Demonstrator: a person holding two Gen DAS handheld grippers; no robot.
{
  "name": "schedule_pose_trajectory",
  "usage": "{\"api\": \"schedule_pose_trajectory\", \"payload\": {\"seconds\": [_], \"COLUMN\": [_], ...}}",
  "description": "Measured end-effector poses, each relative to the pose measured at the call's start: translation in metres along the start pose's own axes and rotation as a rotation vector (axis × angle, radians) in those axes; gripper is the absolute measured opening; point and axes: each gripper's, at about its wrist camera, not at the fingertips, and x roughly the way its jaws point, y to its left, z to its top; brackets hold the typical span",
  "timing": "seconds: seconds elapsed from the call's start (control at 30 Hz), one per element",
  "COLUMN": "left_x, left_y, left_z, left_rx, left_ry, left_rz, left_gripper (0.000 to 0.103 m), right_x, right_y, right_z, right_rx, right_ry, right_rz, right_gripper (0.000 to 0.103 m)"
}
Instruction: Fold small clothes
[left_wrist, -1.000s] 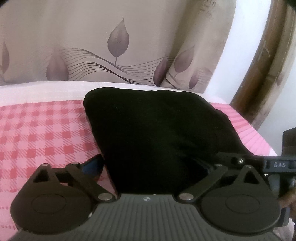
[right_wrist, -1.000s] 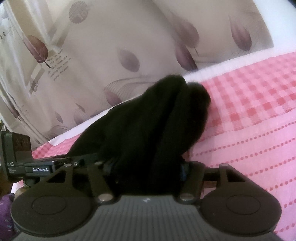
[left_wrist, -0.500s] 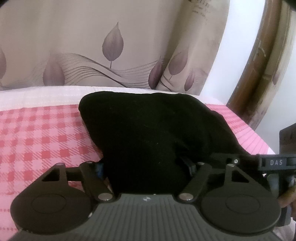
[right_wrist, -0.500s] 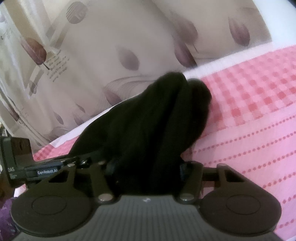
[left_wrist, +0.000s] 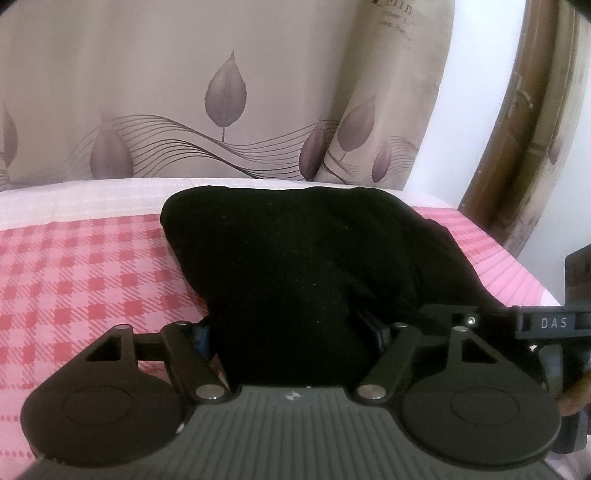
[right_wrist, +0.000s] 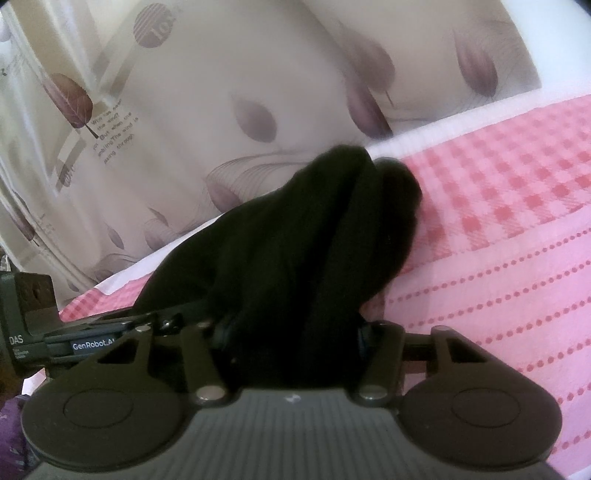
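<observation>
A black garment (left_wrist: 295, 258) lies bunched and folded over on the pink checked bedsheet (left_wrist: 81, 280). My left gripper (left_wrist: 291, 332) is shut on its near edge, and the cloth hides the fingertips. In the right wrist view the same black garment (right_wrist: 295, 251) rises in thick folds out of my right gripper (right_wrist: 291, 332), which is shut on it. The right gripper's body (left_wrist: 546, 325) shows at the right edge of the left wrist view, and the left gripper's body (right_wrist: 55, 343) shows at the left edge of the right wrist view.
A beige curtain with purple leaves (left_wrist: 221, 110) hangs behind the bed. A brown wooden door frame (left_wrist: 517, 147) stands at the right. The sheet's dotted pink part (right_wrist: 498, 295) lies to the right. Purple cloth (right_wrist: 11, 424) shows at the lower left.
My left gripper's jaws have closed in onto the black garment. Both grippers have shifted slightly with the cloth; the right one stays shut on it.
</observation>
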Motion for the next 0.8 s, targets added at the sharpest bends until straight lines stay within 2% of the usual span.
{"api": "schedule_pose_trajectory", "payload": {"seconds": [0.2, 0.37, 0.53, 0.63, 0.77, 0.8], "left_x": [-0.001, -0.004, -0.003, -0.002, 0.005, 0.007], "left_y": [0.0, -0.004, -0.003, 0.0, 0.008, 0.01], "left_z": [-0.001, -0.002, -0.002, -0.001, 0.003, 0.004], "left_rx": [0.005, 0.032, 0.032, 0.022, -0.018, -0.019], "left_ry": [-0.008, -0.025, -0.022, -0.012, 0.013, 0.02], "left_rz": [0.002, 0.014, 0.014, 0.003, -0.001, -0.003], "left_gripper": [0.072, 0.067, 0.067, 0.071, 0.09, 0.091], "right_x": [-0.001, -0.001, -0.002, -0.002, -0.001, 0.0], "right_y": [0.001, 0.0, 0.0, 0.0, -0.003, -0.004], "right_z": [0.0, 0.0, -0.001, -0.001, 0.003, 0.004], "right_rx": [0.001, 0.026, 0.029, 0.031, 0.042, 0.043], "right_ry": [0.004, 0.004, 0.002, 0.004, 0.005, 0.005], "right_rz": [-0.001, 0.012, 0.006, 0.002, 0.013, 0.017], "right_gripper": [0.054, 0.051, 0.051, 0.054, 0.061, 0.062]}}
